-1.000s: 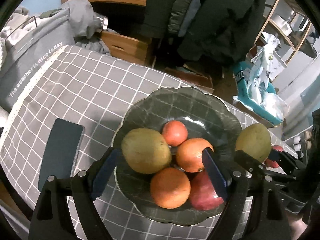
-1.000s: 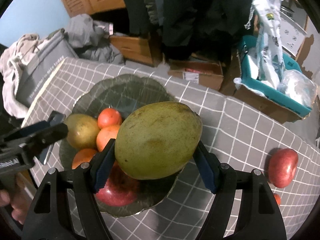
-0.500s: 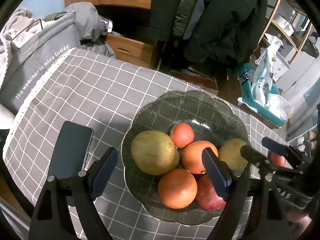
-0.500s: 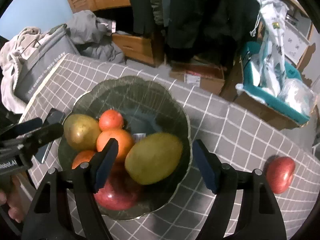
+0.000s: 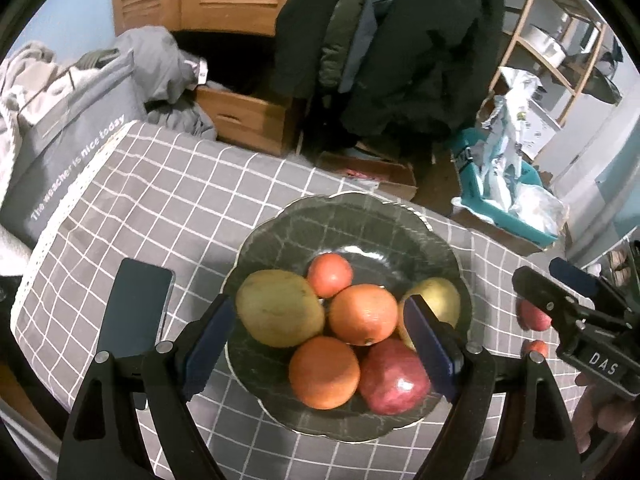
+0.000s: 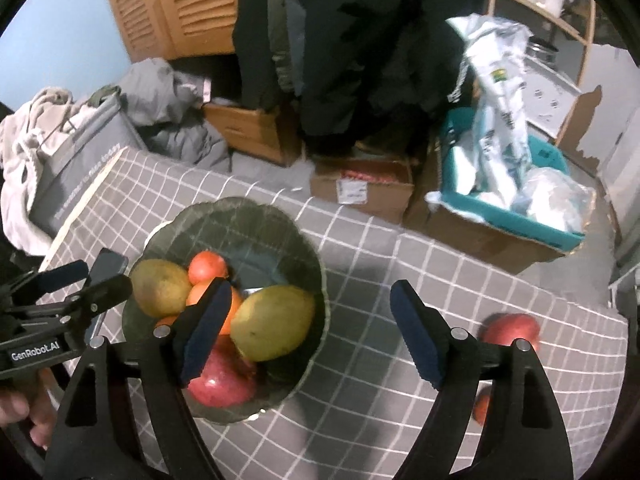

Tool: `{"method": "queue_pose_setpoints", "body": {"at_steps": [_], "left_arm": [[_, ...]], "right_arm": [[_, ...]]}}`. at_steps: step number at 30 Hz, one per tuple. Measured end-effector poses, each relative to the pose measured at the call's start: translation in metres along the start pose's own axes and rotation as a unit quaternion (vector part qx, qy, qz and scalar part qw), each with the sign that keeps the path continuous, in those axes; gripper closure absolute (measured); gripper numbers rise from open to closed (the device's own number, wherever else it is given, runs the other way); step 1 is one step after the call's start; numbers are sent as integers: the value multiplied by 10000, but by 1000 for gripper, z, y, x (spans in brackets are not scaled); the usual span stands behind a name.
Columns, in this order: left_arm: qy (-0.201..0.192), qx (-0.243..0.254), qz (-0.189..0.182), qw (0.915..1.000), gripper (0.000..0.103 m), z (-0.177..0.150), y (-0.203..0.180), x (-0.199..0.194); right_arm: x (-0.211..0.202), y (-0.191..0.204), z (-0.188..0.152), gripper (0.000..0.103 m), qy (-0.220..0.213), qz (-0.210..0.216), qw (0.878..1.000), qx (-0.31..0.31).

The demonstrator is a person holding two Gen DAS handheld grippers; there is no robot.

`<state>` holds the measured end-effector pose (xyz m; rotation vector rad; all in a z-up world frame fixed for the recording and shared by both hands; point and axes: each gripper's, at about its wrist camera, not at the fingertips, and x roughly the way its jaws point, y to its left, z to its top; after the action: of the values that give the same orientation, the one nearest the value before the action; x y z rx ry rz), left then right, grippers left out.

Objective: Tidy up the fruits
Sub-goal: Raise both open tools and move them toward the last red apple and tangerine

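Dim indoor light; a soft glare streak lies on the bowl (image 5: pixel 360 250). Fisheye bending and black corners frame both views. The right wrist view is motion-blurred, smearing the red apple (image 6: pixel 510 330).

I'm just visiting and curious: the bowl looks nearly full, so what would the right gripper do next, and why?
Probably swing the right gripper rightward toward the red apple lying on the checked cloth. Its jaws are open and empty, the mango already rests in the bowl, and the apple sits outside it, with a smaller red fruit nearby.
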<state>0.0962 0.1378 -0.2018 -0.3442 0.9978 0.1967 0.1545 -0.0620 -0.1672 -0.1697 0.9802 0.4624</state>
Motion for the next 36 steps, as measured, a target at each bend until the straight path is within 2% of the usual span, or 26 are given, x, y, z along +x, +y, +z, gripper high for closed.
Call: {"method": "queue_pose_setpoints", "body": {"at_steps": [16, 29, 36], "left_arm": [[-381, 549, -128, 9977, 13, 3, -55, -39], [-651, 1090, -142, 9918, 2, -6, -98, -68], [-753, 1348, -152, 9879, 2, -11, -118, -80]], "right_arm": [[-67, -48, -6, 19, -564, -372, 9970, 388], [-115, -73, -21, 18, -878, -656, 9928, 493], [-133, -86, -30, 18, -970, -765, 9906, 583]]}}
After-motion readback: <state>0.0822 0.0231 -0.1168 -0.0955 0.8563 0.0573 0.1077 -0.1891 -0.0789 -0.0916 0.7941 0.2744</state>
